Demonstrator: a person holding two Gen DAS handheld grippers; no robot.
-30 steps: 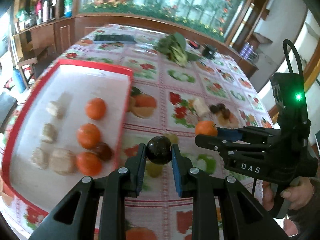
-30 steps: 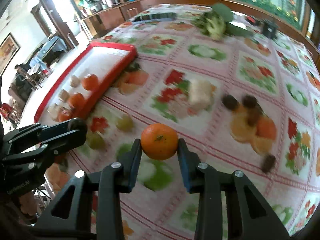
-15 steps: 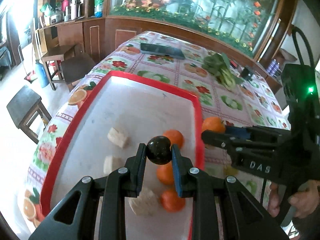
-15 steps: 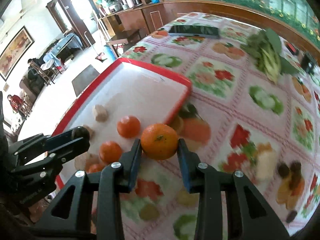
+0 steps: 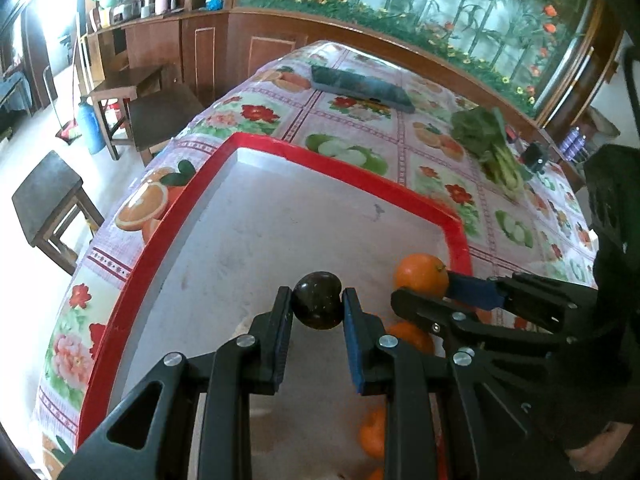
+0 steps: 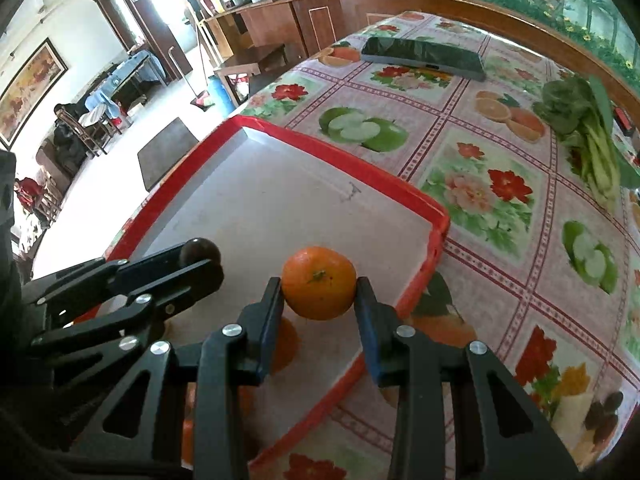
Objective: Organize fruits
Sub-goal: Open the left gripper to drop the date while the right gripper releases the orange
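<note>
Clamped between the blue pads of the left gripper [image 5: 317, 312] is a dark round fruit [image 5: 318, 300], held above the pale floor of the red-rimmed tray [image 5: 340, 168], which serves as the landmark for everything else. An orange [image 6: 319, 282] is pinched between the pads of the right gripper [image 6: 319, 300] and is held over the tray's floor, close inside its right rim. In the left wrist view the right gripper [image 5: 448, 292] is seen just beside the left one, toward the tray's right rim, with its orange [image 5: 421, 276] at its tip. In the right wrist view the left gripper [image 6: 200, 258] is seen nearer the tray's left rim, the dark fruit [image 6: 199, 251] showing at its fingertips.

More oranges [image 5: 412, 338] are lying on the tray's near part, partly hidden behind the gripper fingers; their count cannot be told. The tray's far part is bare white.

The tray is set on a table covered by a fruit-and-flower-patterned cloth [image 6: 480, 184]. Beyond the tray's far rim a dark flat device [image 6: 422, 58] is lying on the cloth. Off the tray's far right corner a bunch of leafy greens [image 6: 588, 136] is lying. Past the tray's left rim, on the floor, wooden stools [image 5: 48, 204] are standing. A hand [image 5: 592, 456] is visible gripping the right gripper's handle.
</note>
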